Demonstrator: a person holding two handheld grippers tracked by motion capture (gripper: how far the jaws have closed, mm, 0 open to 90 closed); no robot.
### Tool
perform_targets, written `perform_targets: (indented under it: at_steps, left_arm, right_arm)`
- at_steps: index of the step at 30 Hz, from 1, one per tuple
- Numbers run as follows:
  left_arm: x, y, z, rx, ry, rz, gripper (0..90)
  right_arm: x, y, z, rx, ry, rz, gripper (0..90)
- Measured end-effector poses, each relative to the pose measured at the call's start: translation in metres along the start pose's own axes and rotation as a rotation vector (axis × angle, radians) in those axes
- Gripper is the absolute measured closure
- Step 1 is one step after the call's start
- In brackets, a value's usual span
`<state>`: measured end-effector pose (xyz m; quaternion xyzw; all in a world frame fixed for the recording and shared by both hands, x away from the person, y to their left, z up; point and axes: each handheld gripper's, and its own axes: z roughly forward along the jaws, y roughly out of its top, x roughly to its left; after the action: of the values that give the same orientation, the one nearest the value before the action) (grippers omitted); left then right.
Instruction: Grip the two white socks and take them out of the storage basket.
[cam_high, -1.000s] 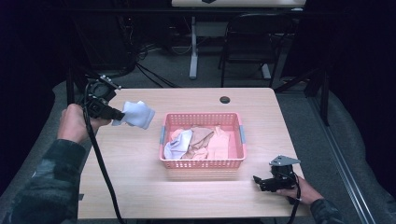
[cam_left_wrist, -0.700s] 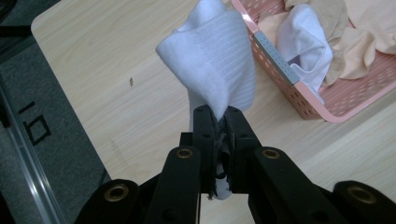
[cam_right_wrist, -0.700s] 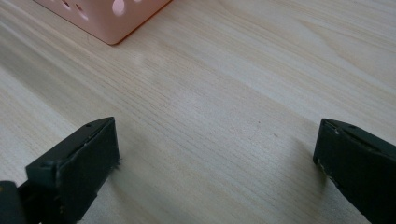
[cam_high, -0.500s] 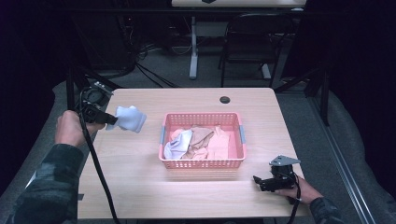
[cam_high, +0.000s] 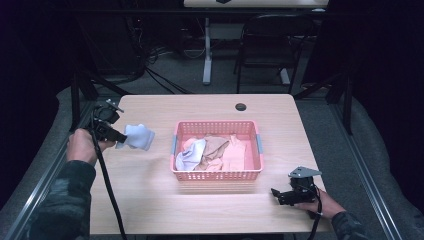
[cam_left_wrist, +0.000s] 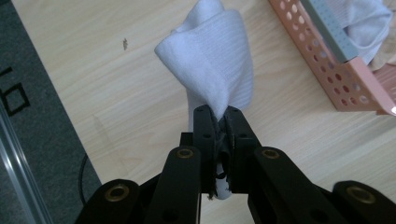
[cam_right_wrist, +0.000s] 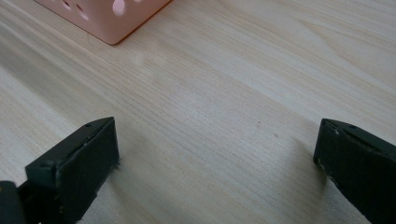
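The left gripper (cam_high: 119, 138) is clamped on a white sock (cam_high: 139, 136), its jaws squeezed almost together with a fold of the fabric pinched between them. In the left gripper view the sock (cam_left_wrist: 210, 70) bunches up beyond the jaw tips, above the bench (cam_high: 150, 200), and hangs off to the left of the pink basket (cam_high: 216, 175), near it but not touching. The basket sits mid-bench and holds a heap of clothes (cam_high: 210, 152), white and peach pieces lying together. The right gripper (cam_high: 278, 194) rests low on the bench just off the basket's near right corner, in the person's right hand (cam_high: 320, 202). Its jaws stand wide apart with bare wood between them, holding nothing; in the right gripper view a corner of the basket (cam_right_wrist: 107, 18) lies beyond them.
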<state>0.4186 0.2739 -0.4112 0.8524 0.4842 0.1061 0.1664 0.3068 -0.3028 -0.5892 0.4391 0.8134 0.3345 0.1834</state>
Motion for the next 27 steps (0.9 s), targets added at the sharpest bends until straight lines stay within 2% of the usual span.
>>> perform_targets:
  at_steps: [3, 11, 16, 23, 27]
  left_arm:
    - [-0.001, -0.003, 0.013, 0.013, -0.008, -0.005, 85.1]
    - [-0.002, -0.011, 0.050, 0.083, -0.027, 0.006, 85.0]
    - [-0.001, -0.023, 0.070, 0.103, -0.065, -0.047, 85.0]
    - [0.004, -0.035, 0.092, 0.119, -0.103, -0.087, 83.9]
    - [0.007, -0.040, 0.099, 0.116, -0.115, -0.129, 78.2]
  right_arm:
    - [0.000, 0.000, 0.000, -0.003, 0.002, 0.000, 0.0]
    - [0.000, -0.001, 0.000, -0.005, -0.001, 0.001, 0.0]
    - [0.001, -0.001, -0.001, -0.005, -0.006, 0.005, 0.0]
    - [0.001, -0.001, -0.001, -0.005, -0.006, 0.004, 0.0]
    - [0.001, -0.001, -0.001, -0.005, -0.006, 0.004, 0.0]
